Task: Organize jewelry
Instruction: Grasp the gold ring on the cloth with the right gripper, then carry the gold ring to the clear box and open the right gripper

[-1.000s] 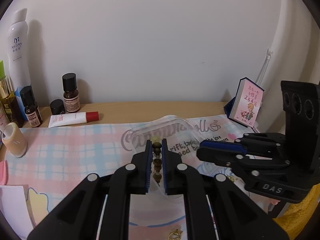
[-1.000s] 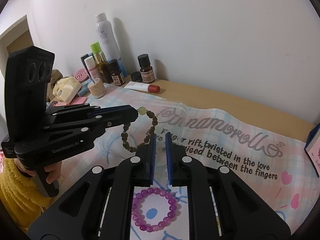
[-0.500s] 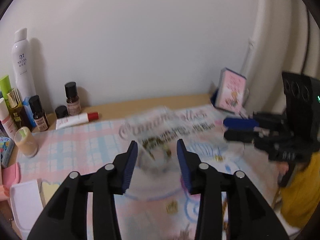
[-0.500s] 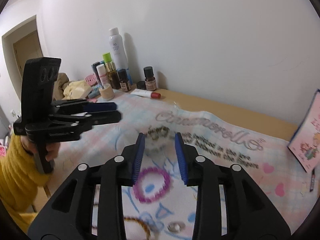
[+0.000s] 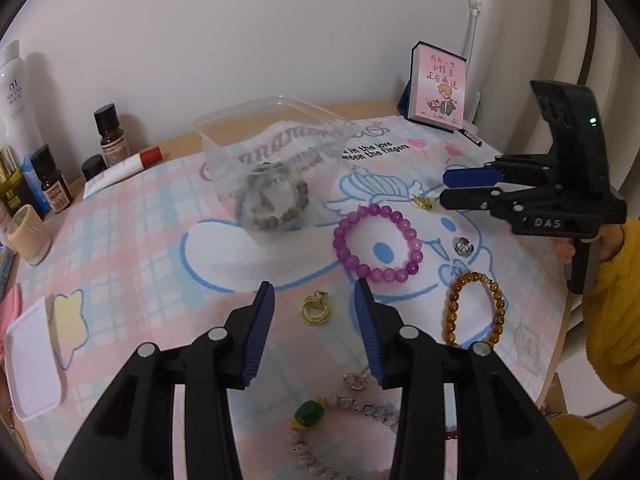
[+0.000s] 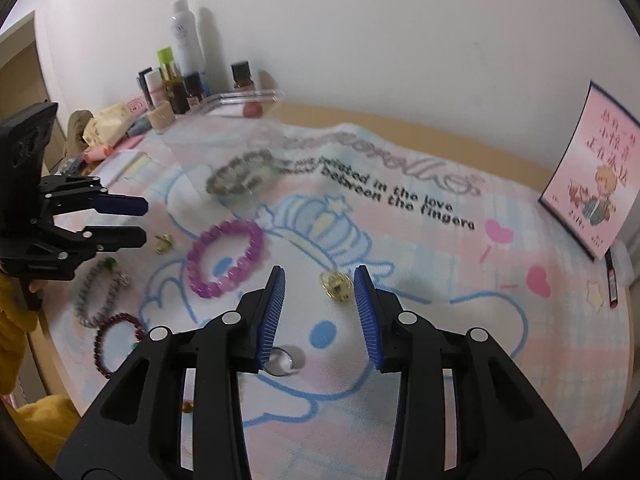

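A clear plastic box (image 5: 276,128) stands on the printed mat and holds a brown bead bracelet (image 5: 280,204); the bracelet also shows in the right wrist view (image 6: 240,172). My left gripper (image 5: 314,300) is open above a gold ring (image 5: 316,308). My right gripper (image 6: 318,284) is open over a gold trinket (image 6: 338,286), which also shows beside its fingertips in the left wrist view (image 5: 424,202). A purple bead bracelet (image 5: 378,244) lies between them. An amber bracelet (image 5: 474,308), a silver piece (image 5: 463,246), a pale bead bracelet with a green stone (image 5: 340,428) and a dark red bracelet (image 6: 118,338) lie around.
Bottles and tubes (image 5: 48,172) stand at the back left by the wall. A small pink calendar card (image 5: 438,84) stands at the back right. A white lid (image 5: 32,360) lies at the left edge of the mat (image 5: 140,240). The table edge runs along the right.
My left gripper has let go of the brown bead bracelet, which now lies in the clear box. Both grippers have opened, pulled back and risen from the box.
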`<state>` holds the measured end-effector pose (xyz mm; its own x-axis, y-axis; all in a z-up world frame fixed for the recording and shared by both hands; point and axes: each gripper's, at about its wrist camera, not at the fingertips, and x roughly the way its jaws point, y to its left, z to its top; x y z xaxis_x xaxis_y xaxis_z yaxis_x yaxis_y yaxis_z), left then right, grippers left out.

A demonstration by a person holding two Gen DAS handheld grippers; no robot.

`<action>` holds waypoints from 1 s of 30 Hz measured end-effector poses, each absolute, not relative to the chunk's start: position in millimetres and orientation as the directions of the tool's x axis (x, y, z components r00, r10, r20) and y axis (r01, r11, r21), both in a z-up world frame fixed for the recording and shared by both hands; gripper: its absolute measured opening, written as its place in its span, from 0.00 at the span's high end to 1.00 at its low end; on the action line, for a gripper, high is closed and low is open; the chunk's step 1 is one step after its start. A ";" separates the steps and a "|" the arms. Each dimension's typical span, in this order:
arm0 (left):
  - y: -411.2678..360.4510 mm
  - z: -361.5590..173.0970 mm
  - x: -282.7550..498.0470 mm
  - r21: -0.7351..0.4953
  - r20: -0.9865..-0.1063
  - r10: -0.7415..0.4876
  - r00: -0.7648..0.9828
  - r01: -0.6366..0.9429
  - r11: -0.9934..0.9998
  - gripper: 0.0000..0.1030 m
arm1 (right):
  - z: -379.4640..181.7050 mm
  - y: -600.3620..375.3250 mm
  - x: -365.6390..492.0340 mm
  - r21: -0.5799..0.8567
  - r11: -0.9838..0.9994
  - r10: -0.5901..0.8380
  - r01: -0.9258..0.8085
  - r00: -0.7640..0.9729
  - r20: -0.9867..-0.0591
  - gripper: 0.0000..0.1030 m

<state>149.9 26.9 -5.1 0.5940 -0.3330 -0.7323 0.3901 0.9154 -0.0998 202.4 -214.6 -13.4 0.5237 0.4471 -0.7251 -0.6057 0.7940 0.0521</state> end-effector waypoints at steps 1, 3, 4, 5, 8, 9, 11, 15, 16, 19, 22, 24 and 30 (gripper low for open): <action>26.6 -5.3 150.2 -0.099 -0.733 -0.332 0.594 0.390 0.916 0.60 | -16.0 -215.0 204.6 0.052 0.798 0.442 -0.601 0.524 -0.728 0.60; 26.2 -6.1 151.2 -0.103 -0.735 -0.332 0.591 0.387 0.916 0.60 | -20.4 -213.5 208.2 0.051 0.800 0.435 -0.598 0.519 -0.736 0.60; 26.4 -6.8 152.3 -0.111 -0.737 -0.336 0.586 0.386 0.916 0.60 | -22.8 -213.4 211.4 0.055 0.803 0.432 -0.593 0.515 -0.740 0.60; 25.9 -7.5 152.8 -0.115 -0.739 -0.337 0.584 0.384 0.916 0.60 | -24.7 -212.5 214.3 0.063 0.803 0.433 -0.592 0.508 -0.745 0.60; 24.1 -11.8 155.6 -0.110 -0.752 -0.325 0.574 0.376 0.920 0.60 | -28.9 -210.1 219.3 0.054 0.809 0.417 -0.585 0.508 -0.754 0.60; 22.9 -13.2 156.8 -0.106 -0.756 -0.319 0.572 0.375 0.921 0.60 | -30.4 -209.5 220.8 0.047 0.810 0.411 -0.585 0.508 -0.757 0.60; 20.9 -15.4 157.9 -0.103 -0.762 -0.317 0.565 0.377 0.920 0.60 | -33.3 -208.8 223.6 0.051 0.809 0.409 -0.586 0.498 -0.765 0.60; 16.2 -20.4 158.2 -0.084 -0.776 -0.306 0.552 0.390 0.917 0.72 | -33.9 -206.3 224.2 0.034 0.805 0.401 -0.592 0.501 -0.767 0.73; 15.9 -21.3 158.5 -0.081 -0.778 -0.301 0.551 0.388 0.918 0.76 | -33.9 -205.7 224.1 0.023 0.807 0.392 -0.590 0.506 -0.768 0.78; 18.2 -22.2 159.5 -0.082 -0.777 -0.293 0.557 0.371 0.925 0.81 | -33.9 -205.8 224.9 0.025 0.806 0.392 -0.591 0.503 -0.771 0.84; 19.7 -22.4 160.2 -0.079 -0.775 -0.287 0.562 0.365 0.928 0.84 | -34.3 -205.2 224.1 0.013 0.806 0.385 -0.592 0.508 -0.770 0.85; 20.1 -22.1 160.1 -0.077 -0.776 -0.285 0.563 0.364 0.928 0.85 | -34.0 -205.1 223.8 0.011 0.806 0.384 -0.592 0.507 -0.772 0.86; 20.3 -20.9 158.5 -0.073 -0.768 -0.283 0.574 0.361 0.930 0.89 | -32.1 -204.5 220.9 0.005 0.801 0.385 -0.598 0.510 -0.769 0.86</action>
<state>158.5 20.3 -20.9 0.5738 -0.2833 -0.7684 0.3615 0.9295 -0.0727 220.9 -204.5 -32.1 0.5096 0.3855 -0.7693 -0.5980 0.8014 0.0054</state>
